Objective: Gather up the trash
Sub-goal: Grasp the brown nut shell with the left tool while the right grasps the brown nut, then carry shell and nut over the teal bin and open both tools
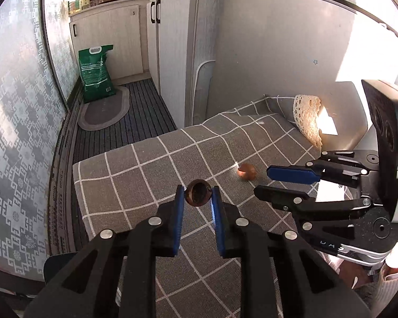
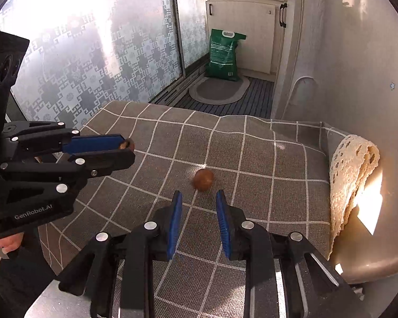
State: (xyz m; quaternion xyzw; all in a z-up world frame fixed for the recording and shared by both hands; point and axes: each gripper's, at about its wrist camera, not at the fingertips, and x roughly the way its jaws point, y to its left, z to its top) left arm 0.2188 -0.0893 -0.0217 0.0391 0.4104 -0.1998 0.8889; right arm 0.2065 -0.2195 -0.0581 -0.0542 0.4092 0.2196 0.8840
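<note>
Two pieces of nut-shell trash are in play on a grey checked tablecloth (image 2: 252,159). Left gripper (image 1: 197,194): its blue pads are closed on an empty brown half shell (image 1: 197,193), pinched at the fingertips with the hollow facing the camera; in the right wrist view the same shell (image 2: 126,144) shows at the tip of that gripper (image 2: 124,151), at about 9 o'clock of the frame and seemingly raised off the cloth. Right gripper (image 2: 197,201): jaws narrow but empty, nothing between the pads. A second, rounder brown shell (image 2: 203,179) lies on the cloth just beyond its fingertips, at roughly 12 o'clock from them; in the left wrist view this piece (image 1: 246,171) sits at 2 o'clock from the held shell, just off the right gripper (image 1: 262,182).

Step in hand, as judged: first shell secured, second pickup about to begin. The next move calls for the right jaws to spread wider than the round shell, advance to straddle it, then close gently, since a round, hard piece may roll or squirt out on the soft cloth. No bin is visible in either view. A folded lace cloth (image 2: 353,175) rests at 3 o'clock, well apart.
</note>
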